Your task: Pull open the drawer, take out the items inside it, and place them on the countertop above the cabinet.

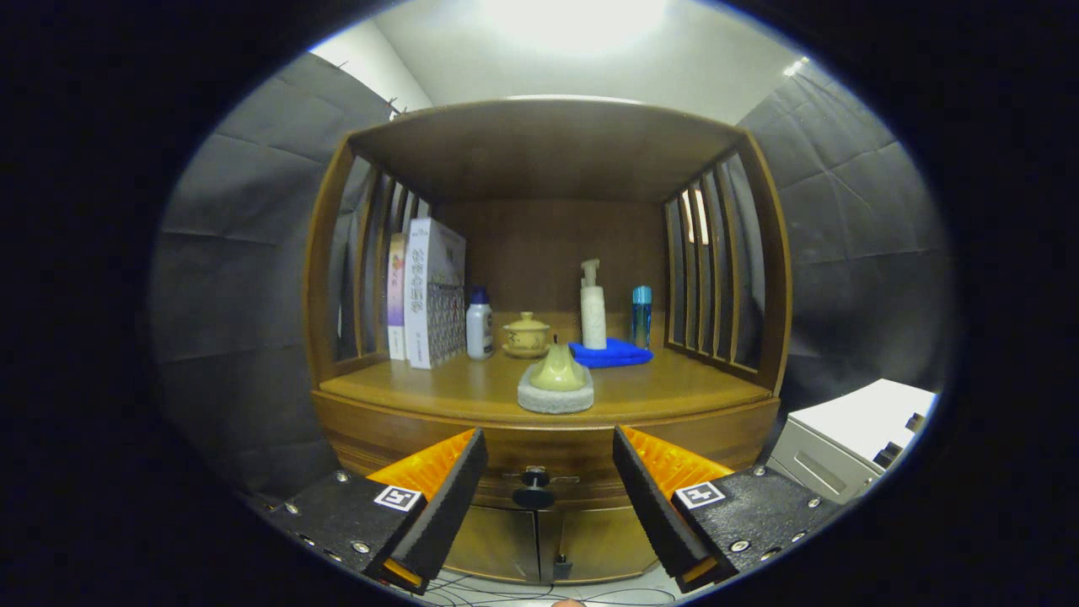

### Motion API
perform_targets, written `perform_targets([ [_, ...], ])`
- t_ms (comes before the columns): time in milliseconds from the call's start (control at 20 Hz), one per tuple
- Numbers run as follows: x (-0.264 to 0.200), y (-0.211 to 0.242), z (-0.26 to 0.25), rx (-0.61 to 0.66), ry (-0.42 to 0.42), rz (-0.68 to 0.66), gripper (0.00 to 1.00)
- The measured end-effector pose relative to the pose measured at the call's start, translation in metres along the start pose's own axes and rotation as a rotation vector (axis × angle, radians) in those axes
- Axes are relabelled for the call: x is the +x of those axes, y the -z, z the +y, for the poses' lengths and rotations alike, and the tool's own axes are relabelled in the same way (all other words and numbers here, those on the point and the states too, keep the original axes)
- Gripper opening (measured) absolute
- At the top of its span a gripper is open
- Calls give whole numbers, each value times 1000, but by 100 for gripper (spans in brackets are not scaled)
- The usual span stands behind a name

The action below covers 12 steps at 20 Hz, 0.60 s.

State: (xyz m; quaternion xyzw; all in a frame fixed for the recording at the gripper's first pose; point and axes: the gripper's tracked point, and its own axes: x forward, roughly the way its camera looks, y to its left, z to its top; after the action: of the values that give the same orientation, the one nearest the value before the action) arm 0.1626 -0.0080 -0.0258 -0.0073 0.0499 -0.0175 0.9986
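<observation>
A wooden cabinet stands ahead, with a closed drawer (539, 459) under its countertop (674, 392). The drawer's dark round knob (534, 479) sits between and beyond my two fingers. My gripper (548, 472) is open, nothing between the fingers, still short of the knob. On the countertop a yellow-green piece rests on a grey stone coaster (555, 396) near the front edge. What lies inside the drawer is hidden.
Further back on the countertop stand books (430, 291), a white bottle (480, 324), a lidded yellow cup (527, 335), a pump bottle (593, 308), a blue cloth (611, 352) and a blue bottle (641, 316). Two lower doors (539, 544) sit under the drawer. A white box (851, 438) stands to the right.
</observation>
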Motion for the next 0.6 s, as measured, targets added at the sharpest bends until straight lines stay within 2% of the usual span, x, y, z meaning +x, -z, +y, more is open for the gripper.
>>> perform_targets([
  [250, -49, -35, 3, -25, -43, -56, 94],
  [600, -108, -61, -11, 72, -58, -133, 93],
])
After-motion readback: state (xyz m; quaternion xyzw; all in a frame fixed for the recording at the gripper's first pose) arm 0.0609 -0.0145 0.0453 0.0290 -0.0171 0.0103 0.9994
